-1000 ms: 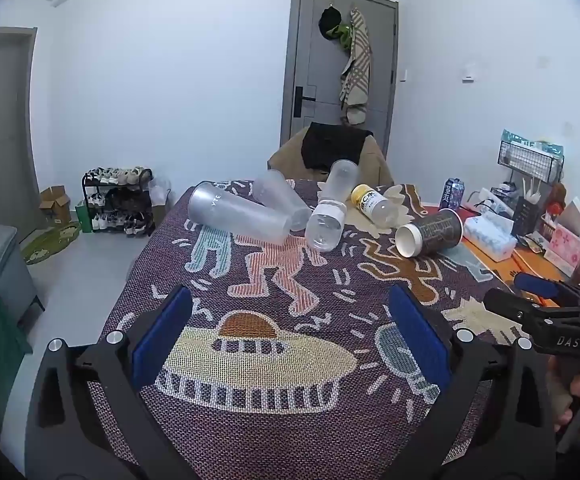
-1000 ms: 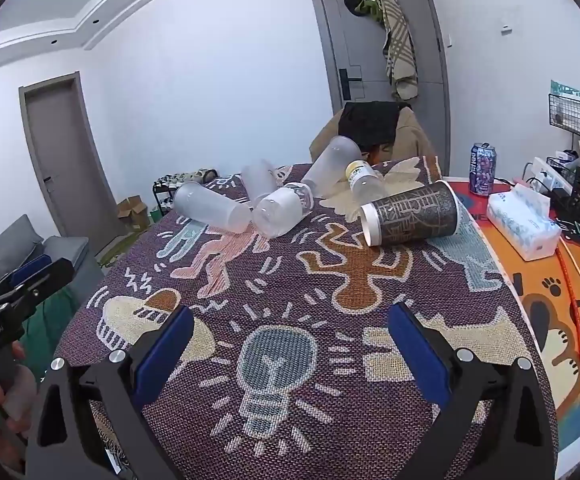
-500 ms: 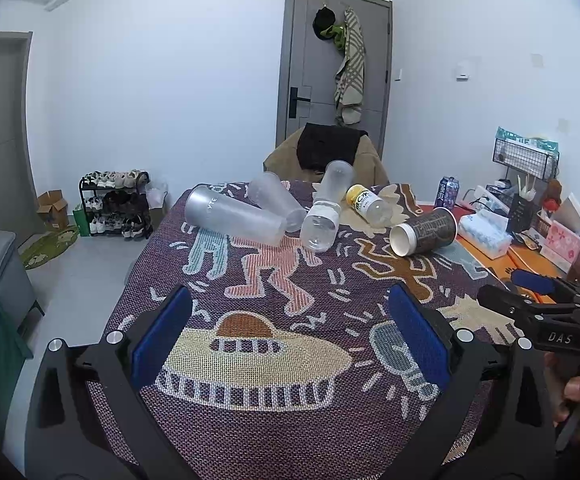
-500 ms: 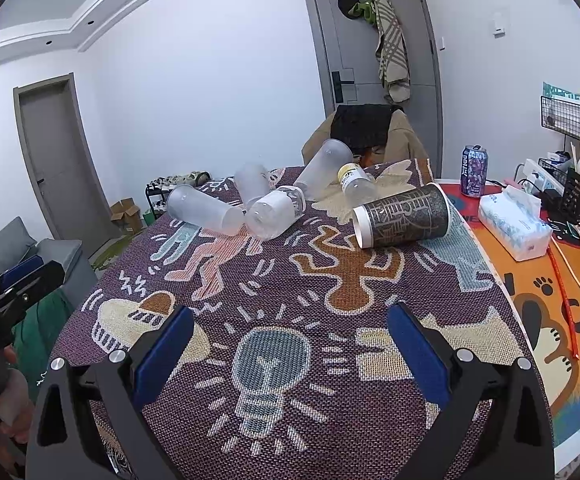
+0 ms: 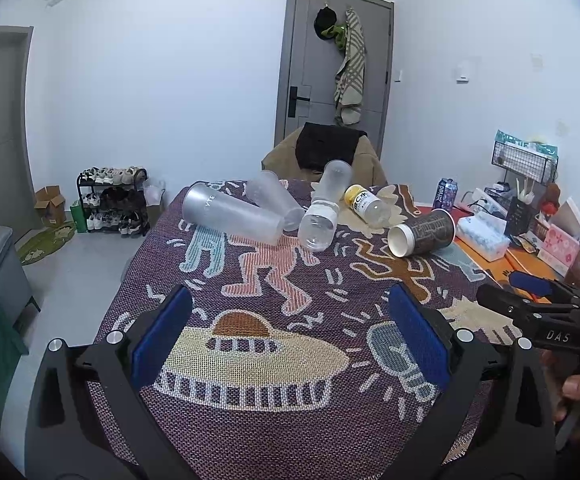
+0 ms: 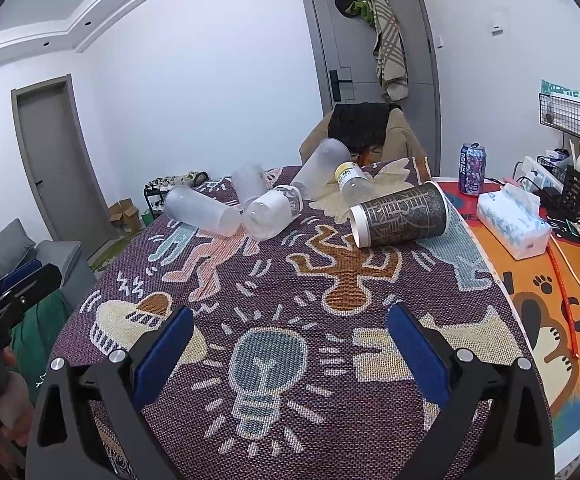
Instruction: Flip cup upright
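**Cups and bottles lie toppled on a woven cloth**

The surface [image 6: 529, 300] is covered by a coarse knitted cloth [image 5: 282, 320], purple with cartoon figures, a bulb and a saucer shape; along its right side an orange mat [image 6: 561, 312] shows, its far edge cut off by the fisheye rim.

The left hand-held gripper [image 5: 290, 336] hovers low over the near cloth, its black fingers spread wide with blue pads [image 5: 162, 336] facing inward and nothing between them. The right hand-held gripper [image 6: 290, 344] is likewise spread and empty; in the left wrist view only its black tip shows at the frame edge.

At the far end lies a loose cluster. A long frosted plastic cup [image 5: 230, 220] lies on its side, with two more frosted cups [image 6: 250, 184] behind it, their outlines blurring together. A clear ribbed bottle [image 6: 274, 212] rests against them. The dark patterned paper cup [image 6: 401, 216], smooth and tapered, lies on its side near the cloth's right edge, white rim toward the camera. Just behind it lies a small yellow-capped bottle [image 6: 351, 178].

A soft tissue pack [image 6: 513, 224] and a drink can [image 6: 471, 168] sit on the mat; its print is unreadable.
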The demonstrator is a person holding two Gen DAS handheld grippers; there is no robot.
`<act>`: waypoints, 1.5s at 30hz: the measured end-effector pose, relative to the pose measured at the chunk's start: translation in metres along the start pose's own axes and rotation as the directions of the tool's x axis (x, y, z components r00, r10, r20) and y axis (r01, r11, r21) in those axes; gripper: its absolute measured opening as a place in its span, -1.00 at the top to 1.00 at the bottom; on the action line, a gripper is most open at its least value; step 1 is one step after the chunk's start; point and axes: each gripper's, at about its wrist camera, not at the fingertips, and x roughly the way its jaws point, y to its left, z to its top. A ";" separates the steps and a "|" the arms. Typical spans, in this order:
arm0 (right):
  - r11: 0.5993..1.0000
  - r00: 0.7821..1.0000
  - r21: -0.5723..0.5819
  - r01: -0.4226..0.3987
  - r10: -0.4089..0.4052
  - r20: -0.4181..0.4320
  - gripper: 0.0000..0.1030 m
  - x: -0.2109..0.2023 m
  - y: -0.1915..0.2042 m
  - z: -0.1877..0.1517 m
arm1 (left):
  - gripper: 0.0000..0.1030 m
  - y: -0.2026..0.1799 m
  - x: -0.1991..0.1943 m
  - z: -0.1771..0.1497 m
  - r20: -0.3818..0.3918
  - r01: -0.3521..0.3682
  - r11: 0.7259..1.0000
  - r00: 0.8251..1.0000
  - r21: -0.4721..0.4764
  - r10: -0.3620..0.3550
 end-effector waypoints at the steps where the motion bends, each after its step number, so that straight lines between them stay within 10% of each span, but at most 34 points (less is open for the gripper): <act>1: 1.000 1.000 -0.001 -0.001 0.001 0.000 -0.85 0.000 0.000 0.000 | -0.89 0.000 0.000 0.000 0.000 0.002 1.000 1.000 -0.001 -0.002; 45: 0.994 0.997 -0.088 -0.066 0.062 -0.045 -0.85 0.021 0.027 0.036 | -0.89 0.030 0.023 0.000 -0.043 0.011 0.999 0.999 -0.053 -0.014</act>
